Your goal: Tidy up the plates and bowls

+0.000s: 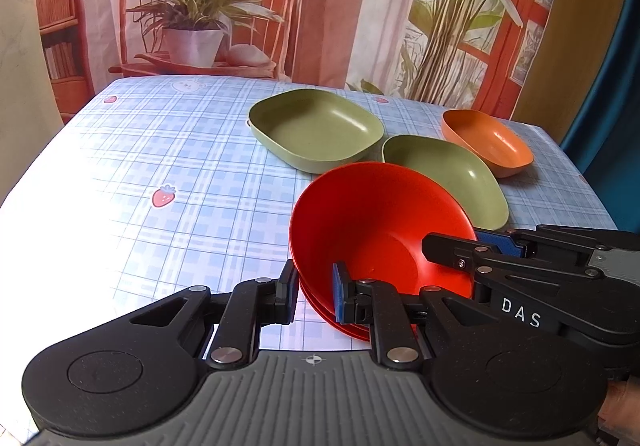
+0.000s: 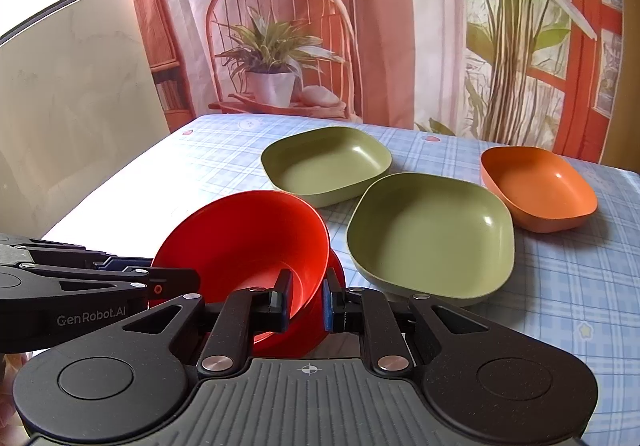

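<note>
Two nested red bowls sit near the front of the table. The upper red bowl (image 1: 376,221) (image 2: 248,242) is tilted inside the lower red bowl (image 1: 344,326) (image 2: 316,322). My left gripper (image 1: 316,290) grips the red bowls' left rim, jaws on either side of the wall. My right gripper (image 2: 306,296) is shut on the red bowls' right rim and reaches in from the right in the left wrist view (image 1: 460,246). Two green square dishes (image 2: 326,163) (image 2: 432,238) and an orange dish (image 2: 538,187) lie beyond, untouched.
The table has a blue checked cloth (image 1: 160,165) with strawberry prints. A printed backdrop curtain (image 2: 360,25) hangs behind the far edge. A pale wall panel (image 2: 72,105) stands at the left. The table's right edge (image 1: 576,173) drops off past the orange dish.
</note>
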`<state>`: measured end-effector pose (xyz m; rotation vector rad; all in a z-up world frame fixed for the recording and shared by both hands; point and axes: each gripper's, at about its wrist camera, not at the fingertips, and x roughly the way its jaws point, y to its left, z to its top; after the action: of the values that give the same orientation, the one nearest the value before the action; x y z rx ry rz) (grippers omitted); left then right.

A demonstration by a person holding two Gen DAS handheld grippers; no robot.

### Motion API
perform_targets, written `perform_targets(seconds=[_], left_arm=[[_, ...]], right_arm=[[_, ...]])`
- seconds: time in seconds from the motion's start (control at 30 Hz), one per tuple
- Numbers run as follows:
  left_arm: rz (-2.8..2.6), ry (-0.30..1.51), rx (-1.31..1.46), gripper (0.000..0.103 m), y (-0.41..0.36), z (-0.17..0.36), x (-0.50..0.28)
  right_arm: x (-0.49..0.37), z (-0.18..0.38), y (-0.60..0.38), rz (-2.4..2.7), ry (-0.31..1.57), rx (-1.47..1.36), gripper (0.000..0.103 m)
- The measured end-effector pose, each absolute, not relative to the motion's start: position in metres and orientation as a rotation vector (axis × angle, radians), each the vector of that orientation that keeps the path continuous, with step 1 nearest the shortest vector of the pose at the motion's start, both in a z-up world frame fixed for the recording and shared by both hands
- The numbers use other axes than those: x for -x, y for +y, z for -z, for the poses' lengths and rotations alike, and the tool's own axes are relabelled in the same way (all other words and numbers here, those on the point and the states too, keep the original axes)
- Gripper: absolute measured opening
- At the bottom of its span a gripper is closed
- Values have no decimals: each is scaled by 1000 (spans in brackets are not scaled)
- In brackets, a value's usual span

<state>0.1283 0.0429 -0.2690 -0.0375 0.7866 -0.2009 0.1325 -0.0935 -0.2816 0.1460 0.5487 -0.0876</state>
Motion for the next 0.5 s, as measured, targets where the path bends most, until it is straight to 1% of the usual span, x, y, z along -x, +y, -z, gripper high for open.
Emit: perform_targets(seconds=[0.5], left_arm=[[198,804,18,18,41,276,-131]], right_arm=[[-136,287,-91,93,565,-119,18]])
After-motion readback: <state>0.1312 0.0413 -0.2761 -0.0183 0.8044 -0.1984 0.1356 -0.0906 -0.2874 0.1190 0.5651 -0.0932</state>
